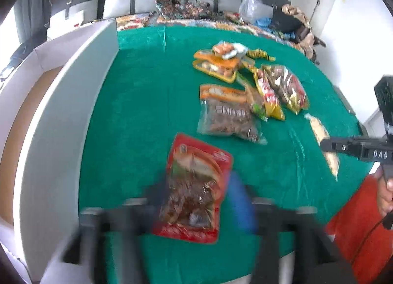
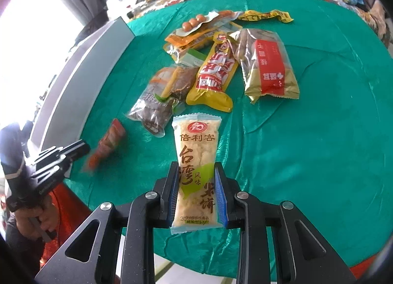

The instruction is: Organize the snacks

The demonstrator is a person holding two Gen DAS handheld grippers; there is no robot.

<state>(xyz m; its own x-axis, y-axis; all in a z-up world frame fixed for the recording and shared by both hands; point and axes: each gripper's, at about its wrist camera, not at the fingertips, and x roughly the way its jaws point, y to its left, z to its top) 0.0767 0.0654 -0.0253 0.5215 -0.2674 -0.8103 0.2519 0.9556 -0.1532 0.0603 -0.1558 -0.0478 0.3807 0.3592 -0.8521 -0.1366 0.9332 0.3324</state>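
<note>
My left gripper (image 1: 194, 195), blurred by motion, is shut on a red snack pouch (image 1: 196, 180) with brown contents and holds it above the green tablecloth (image 1: 137, 112). It also shows in the right wrist view (image 2: 108, 144). My right gripper (image 2: 196, 193) is shut on a pale rice-cracker packet (image 2: 196, 161) with Chinese print, held over the cloth; the packet shows in the left wrist view (image 1: 324, 144). A pile of snack packets (image 2: 216, 58) lies mid-table: orange trays, a yellow pouch (image 2: 213, 75), a gold and red bag (image 2: 267, 65), a clear bag of brown pieces (image 1: 228, 114).
A white open box (image 1: 61, 112) with a cardboard floor stands along the table's left edge. Behind the table is a patterned sofa with pillows, a plastic bag (image 1: 253, 6) and clothes. The person's red sleeve (image 1: 356, 230) is at the lower right.
</note>
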